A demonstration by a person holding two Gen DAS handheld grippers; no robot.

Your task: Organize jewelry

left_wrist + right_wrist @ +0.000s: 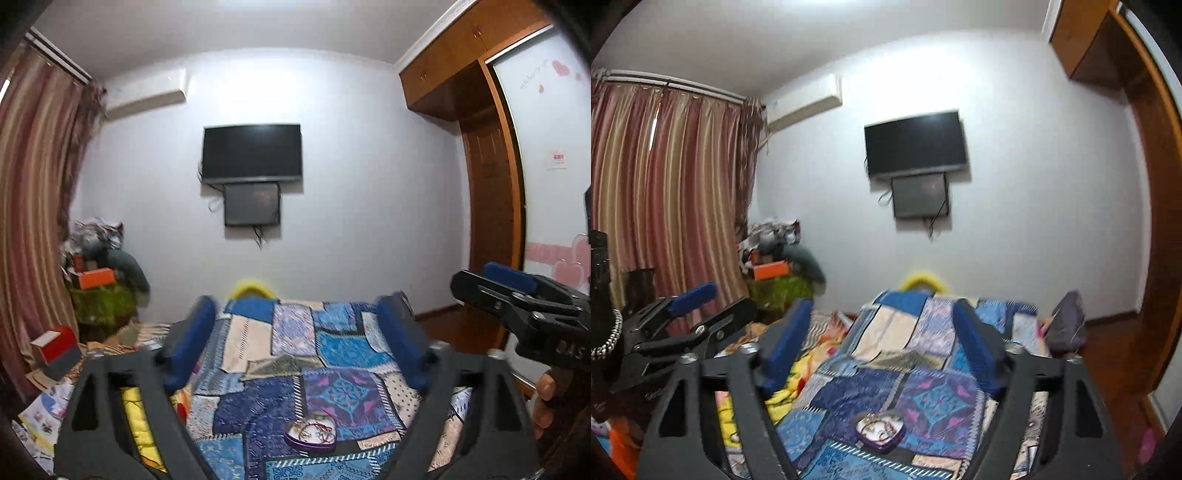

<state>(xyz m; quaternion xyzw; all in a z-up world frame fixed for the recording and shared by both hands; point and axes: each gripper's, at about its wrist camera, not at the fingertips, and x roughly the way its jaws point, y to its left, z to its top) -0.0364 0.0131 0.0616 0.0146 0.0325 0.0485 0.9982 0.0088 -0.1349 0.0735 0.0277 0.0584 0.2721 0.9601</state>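
The left claw (295, 328) stands wide open and empty above the bed; the right claw (882, 328) likewise gapes with nothing between its pads; the heart-shaped tin (310, 432) of jewelry rests on the patchwork quilt (332, 343), below both claws.

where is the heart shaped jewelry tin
The purple heart-shaped metal tin lies open on the blue patchwork quilt, low in both wrist views, jewelry inside.

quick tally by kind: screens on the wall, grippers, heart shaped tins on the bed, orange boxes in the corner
screens on the wall: 2 (large one, smaller one below it)
grippers: 2 (left gripper, right gripper, both open, empty)
heart-shaped tin holding jewelry: 1
orange box: 1
total: 6
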